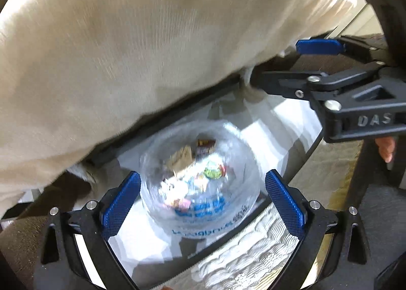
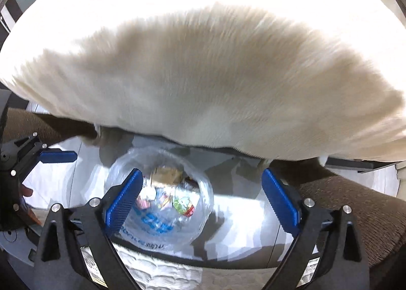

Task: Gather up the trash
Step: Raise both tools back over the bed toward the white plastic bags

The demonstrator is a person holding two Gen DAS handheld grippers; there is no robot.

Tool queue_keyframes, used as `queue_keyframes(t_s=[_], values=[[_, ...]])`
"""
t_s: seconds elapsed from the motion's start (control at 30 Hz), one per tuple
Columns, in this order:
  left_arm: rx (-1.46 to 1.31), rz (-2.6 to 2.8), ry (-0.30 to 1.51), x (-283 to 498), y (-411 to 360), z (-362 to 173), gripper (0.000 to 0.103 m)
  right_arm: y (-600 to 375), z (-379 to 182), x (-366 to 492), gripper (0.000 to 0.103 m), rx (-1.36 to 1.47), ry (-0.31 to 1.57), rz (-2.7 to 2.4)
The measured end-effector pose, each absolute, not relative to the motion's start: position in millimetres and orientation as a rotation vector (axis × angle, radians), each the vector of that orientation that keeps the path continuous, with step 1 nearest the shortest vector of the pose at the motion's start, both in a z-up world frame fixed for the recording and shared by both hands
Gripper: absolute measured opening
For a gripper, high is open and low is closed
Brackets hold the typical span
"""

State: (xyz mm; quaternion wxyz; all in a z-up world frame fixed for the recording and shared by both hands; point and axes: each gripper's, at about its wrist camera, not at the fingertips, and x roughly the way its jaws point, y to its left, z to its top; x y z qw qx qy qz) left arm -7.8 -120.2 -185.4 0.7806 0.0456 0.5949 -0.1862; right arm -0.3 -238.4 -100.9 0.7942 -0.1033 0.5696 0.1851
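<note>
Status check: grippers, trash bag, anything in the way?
Left gripper open, empty. Right gripper open, empty. Trash bag below on floor, mouth open, wrappers inside. Cream blanket overhangs close above.

Clear bag [image 1: 200, 181], blue print; cream fuzzy cloth [image 1: 142, 44]; blue textured pads [image 2: 121, 203]; brown carpet [image 2: 355, 203].

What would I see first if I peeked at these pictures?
A big fluffy cream blanket fills the top of both views. Below it, on the pale floor, sits a clear plastic bag with its mouth open, full of colourful wrappers. Both the left gripper and the right gripper hang wide open above it, holding nothing.
</note>
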Motion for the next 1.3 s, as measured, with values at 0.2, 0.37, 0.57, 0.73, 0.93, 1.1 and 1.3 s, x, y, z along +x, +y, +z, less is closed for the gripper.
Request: queue_keyframes(t_s=[0.2,0.37,0.57,0.73,0.93,1.1,1.3], values=[[0.095,-0.385,1.155,-15,-116,-157,0.097,-252,-73,-1,0.093,-0.16,1.114,0.365],[0.084,-0.36,1.066,-18,-112,-135,0.097,-255,-51,-4,0.093,-0.125,1.027,0.373],[0.027,-0.33,0.928,-20,-96,-100,0.097,-251,-29,2,0.093,-0.119,0.949,0.415],[0.016,-0.328,0.859,-10,-88,-74,0.097,-245,-7,17,0.093,-0.143,0.886,0.446],[0.022,-0.31,0.817,21,-71,-46,0.097,-230,17,47,0.093,-0.225,0.842,0.481],[0.024,-0.283,0.797,53,-51,-27,0.097,-217,26,75,0.093,-0.24,0.833,0.514],[-0.005,-0.268,0.78,87,-28,-12,0.097,-204,32,110,0.093,-0.234,0.828,0.555]])
